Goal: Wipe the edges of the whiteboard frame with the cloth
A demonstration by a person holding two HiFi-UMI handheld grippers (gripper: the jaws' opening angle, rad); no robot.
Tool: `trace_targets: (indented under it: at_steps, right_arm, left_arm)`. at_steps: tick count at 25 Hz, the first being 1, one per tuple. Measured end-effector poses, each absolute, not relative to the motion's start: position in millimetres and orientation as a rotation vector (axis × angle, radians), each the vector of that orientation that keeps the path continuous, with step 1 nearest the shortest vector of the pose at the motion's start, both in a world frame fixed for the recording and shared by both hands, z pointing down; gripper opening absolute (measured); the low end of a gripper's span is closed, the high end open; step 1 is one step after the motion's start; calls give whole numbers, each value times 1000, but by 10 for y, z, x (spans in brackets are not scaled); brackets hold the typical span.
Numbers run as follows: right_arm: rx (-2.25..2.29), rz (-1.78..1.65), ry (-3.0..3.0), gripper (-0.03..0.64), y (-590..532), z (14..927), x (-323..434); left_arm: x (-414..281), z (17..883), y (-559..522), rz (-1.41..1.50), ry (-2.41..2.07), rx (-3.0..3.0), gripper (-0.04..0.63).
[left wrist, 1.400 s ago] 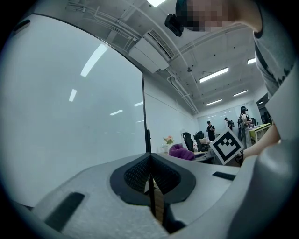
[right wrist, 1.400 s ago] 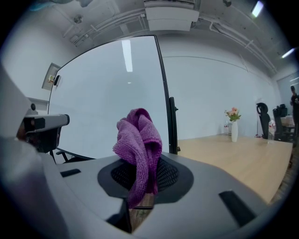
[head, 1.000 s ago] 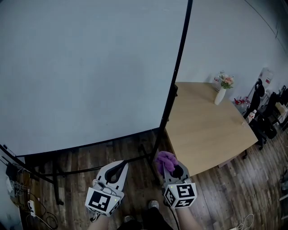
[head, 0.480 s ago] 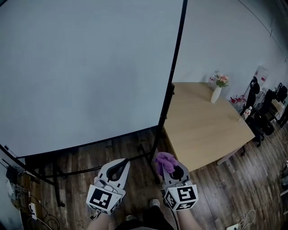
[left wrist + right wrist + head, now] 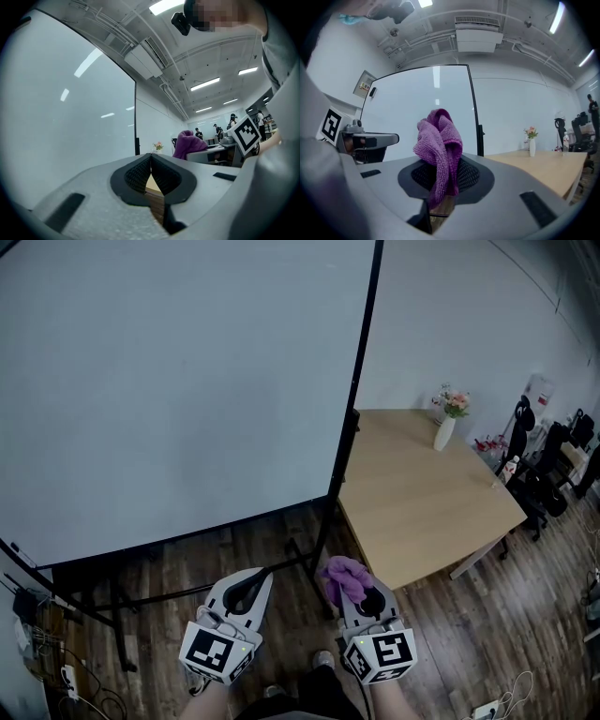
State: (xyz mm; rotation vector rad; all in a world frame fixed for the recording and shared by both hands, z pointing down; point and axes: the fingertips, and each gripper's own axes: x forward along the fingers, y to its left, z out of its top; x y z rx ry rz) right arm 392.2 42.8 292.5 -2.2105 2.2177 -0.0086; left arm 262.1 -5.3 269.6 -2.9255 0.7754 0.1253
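Observation:
A large whiteboard (image 5: 178, 381) on a stand fills the upper left of the head view; its black right frame edge (image 5: 354, 399) runs down the middle. My right gripper (image 5: 359, 593) is shut on a bunched purple cloth (image 5: 344, 576), held low in front of the board's lower right corner. The right gripper view shows the cloth (image 5: 439, 145) pinched between the jaws, with the board's frame edge (image 5: 474, 110) behind it. My left gripper (image 5: 251, 585) is beside it, jaws shut on nothing; the left gripper view shows its pads (image 5: 151, 174) meeting.
A wooden table (image 5: 422, 498) stands right of the board with a white vase of flowers (image 5: 444, 423). The board's black stand legs (image 5: 122, 592) cross the dark wood floor. Cables (image 5: 66, 676) lie at the lower left. Office chairs (image 5: 548, 474) stand at far right.
The head view has shifted slightly, so the board and table sit a little further left in the picture. Both grippers keep their places and states, the cloth still held.

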Motion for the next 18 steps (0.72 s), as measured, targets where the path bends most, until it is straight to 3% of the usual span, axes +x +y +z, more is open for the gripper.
trace_targets:
  at_steps: [18]
  right_arm:
    - [-2148,34,2234,84,655,2842,3703]
  left_arm:
    - [2508,2654,98,151,768,-2917,17]
